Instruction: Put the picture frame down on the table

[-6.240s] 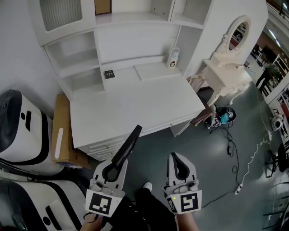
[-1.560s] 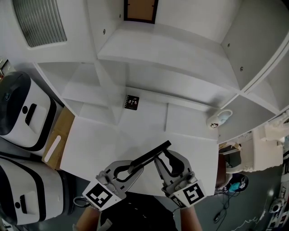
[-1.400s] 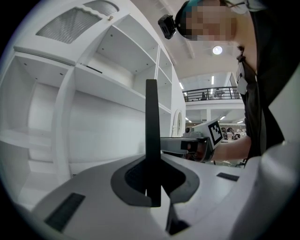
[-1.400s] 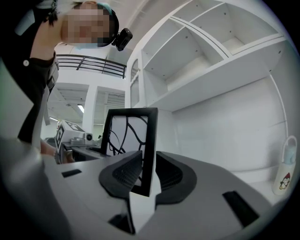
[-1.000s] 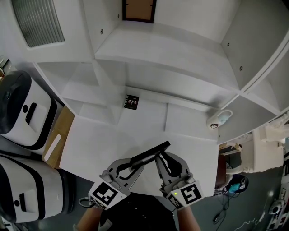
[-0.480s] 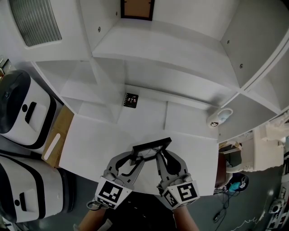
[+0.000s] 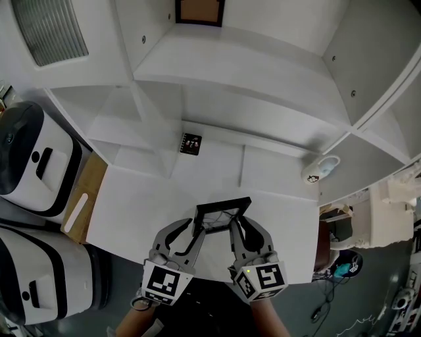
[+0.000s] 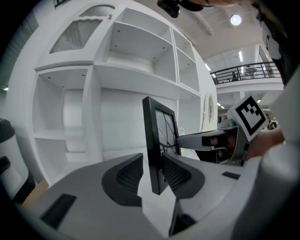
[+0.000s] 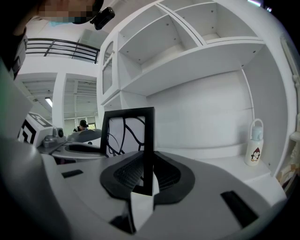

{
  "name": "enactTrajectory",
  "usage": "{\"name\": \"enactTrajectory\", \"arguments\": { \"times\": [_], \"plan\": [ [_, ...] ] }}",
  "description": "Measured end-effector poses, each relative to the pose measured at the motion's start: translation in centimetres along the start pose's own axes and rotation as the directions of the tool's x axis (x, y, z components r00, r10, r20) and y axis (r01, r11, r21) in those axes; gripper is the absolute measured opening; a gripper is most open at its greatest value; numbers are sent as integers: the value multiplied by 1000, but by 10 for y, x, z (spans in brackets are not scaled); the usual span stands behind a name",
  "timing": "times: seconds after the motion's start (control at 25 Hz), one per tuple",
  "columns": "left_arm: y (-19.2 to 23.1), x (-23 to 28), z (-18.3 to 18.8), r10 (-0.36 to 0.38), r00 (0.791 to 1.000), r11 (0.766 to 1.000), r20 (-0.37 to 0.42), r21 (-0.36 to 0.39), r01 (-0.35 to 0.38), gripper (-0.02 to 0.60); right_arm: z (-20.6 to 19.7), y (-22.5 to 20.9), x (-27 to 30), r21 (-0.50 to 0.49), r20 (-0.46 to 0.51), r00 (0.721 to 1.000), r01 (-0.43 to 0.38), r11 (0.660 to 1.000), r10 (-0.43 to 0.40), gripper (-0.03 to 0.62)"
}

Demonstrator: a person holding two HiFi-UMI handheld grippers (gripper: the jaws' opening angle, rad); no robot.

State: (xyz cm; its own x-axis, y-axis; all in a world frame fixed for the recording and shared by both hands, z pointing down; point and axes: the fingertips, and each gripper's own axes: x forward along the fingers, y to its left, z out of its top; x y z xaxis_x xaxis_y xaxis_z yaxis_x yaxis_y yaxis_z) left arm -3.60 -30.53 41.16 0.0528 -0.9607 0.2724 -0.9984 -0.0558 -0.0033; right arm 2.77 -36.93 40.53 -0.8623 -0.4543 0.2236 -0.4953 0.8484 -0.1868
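Grip looks sound: my left gripper and right gripper each pinch a side edge of the picture frame, upright over the near table; I judge it light, stiff, possibly fragile.

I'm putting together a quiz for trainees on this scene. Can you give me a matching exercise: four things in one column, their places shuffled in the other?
Things:
1. picture frame
2. bottle
3. small dark square
4. brown panel

Places:
A. high up in the shelving
B. upright, gripped by the left tongs and the right tongs
C. at the back of the desk
D. at the desk's right end

Pairs: 1-B, 2-D, 3-C, 4-A
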Motion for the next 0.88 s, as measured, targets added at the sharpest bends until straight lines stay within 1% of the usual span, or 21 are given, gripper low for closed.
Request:
{"name": "enactTrajectory", "arguments": {
  "times": [0.16, 0.24, 0.36, 0.64, 0.88],
  "plan": [
    [2, -1, -3, 5, 1000, 1000, -11, -10, -6, 115, -5, 2, 2, 9, -12, 1000, 7, 1000, -7, 67],
    [3, -1, -7, 6, 1000, 1000, -19, -17, -6, 90, -9, 3, 3, 14, -22, 1000, 9, 1000, -9, 67],
    [4, 2, -14, 2, 999, 999, -43, -33, -4, 86, -17, 1, 6, 26, -41, 999, 18, 1000, -17, 66],
    [5, 17, -40, -15, 993, 997, -119, -71, 7, 84, -42, -9, 13, 31, -102, 994, 49, 998, -46, 67],
    [15, 31, -70, -28, 978, 994, -205, -111, 5, 83, -73, -15, 32, 59, -164, 985, 54, 997, -44, 67]
  ]
}}
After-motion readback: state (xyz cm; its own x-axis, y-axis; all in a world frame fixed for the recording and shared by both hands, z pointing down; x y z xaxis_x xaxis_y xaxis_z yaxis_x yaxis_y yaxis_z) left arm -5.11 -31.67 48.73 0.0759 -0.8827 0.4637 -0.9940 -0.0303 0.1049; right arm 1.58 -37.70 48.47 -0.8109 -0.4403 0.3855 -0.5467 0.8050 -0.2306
